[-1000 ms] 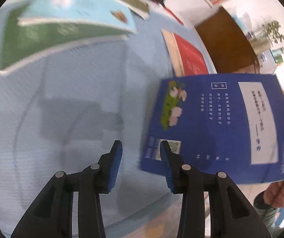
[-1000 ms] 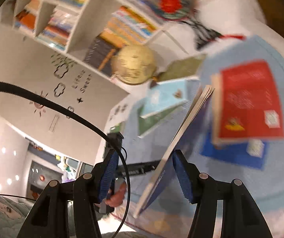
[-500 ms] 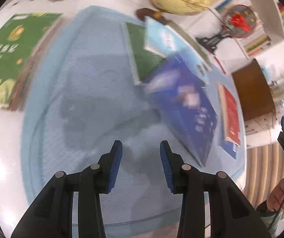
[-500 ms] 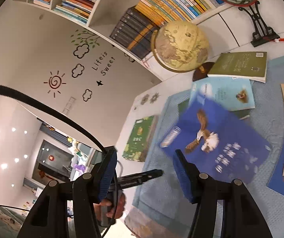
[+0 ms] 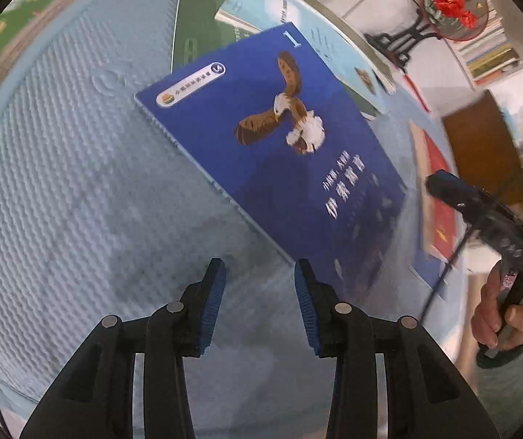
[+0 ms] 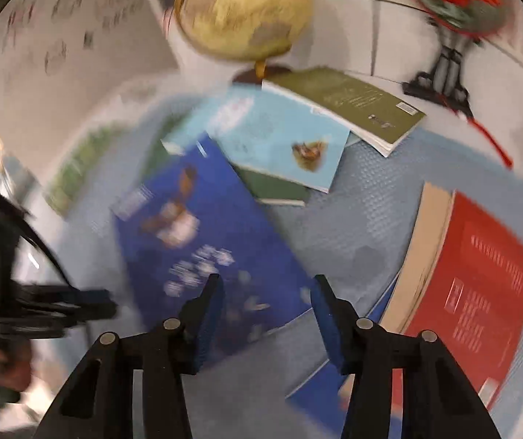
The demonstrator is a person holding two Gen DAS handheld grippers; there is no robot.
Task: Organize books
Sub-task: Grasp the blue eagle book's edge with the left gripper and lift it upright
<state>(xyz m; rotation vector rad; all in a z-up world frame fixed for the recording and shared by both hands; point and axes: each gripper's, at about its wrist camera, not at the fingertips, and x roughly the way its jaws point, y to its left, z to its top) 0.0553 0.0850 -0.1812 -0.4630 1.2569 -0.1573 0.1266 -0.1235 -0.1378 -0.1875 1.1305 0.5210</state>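
Observation:
A dark blue book [image 5: 279, 153] with an eagle on its cover lies flat and face up on the light blue mat [image 5: 60, 183]. My left gripper [image 5: 259, 274] hovers open over the mat, its right finger close to the book's near corner, nothing between the pads. In the blurred right wrist view, my right gripper [image 6: 267, 285] points down over the same blue book [image 6: 206, 256]. Its jaws are closing, and the book's near edge lies below the gap, not pinched. The person's hand [image 5: 499, 314] holds the right gripper at the far right.
A light blue book [image 6: 279, 135], a dark green one [image 5: 203, 33] and an olive one [image 6: 349, 102] overlap at the back. A red book [image 6: 481, 278] lies on another blue book [image 6: 320, 391] at the right. Behind stand a globe [image 6: 243, 11] and a fan ornament [image 5: 451, 0].
The blue book, held upright between the right gripper's fingers a second ago, has dropped and now lies face up on the mat. The right gripper has swung down over it.

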